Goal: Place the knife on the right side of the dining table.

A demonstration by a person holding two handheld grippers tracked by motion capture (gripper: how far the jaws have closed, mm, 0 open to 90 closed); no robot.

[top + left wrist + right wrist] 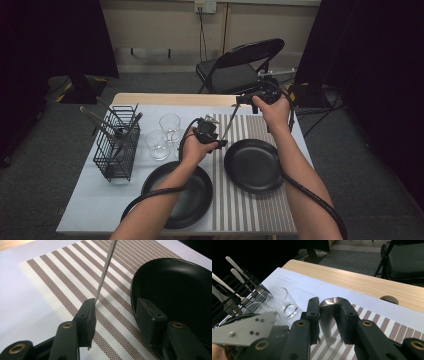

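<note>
Right gripper view: my right gripper (329, 317) is clamped on the bowl of a spoon (329, 322), a hold hidden in the high view behind my right hand (274, 111). Left gripper view: the spoon's thin handle slants down against one pad of my left gripper (117, 317), jaws half apart, other pad clear, over the striped placemat (75, 272) beside the black plate (180, 290). The high view alone places the wire cutlery basket (117, 145) and two glasses (164, 136) at the left.
</note>
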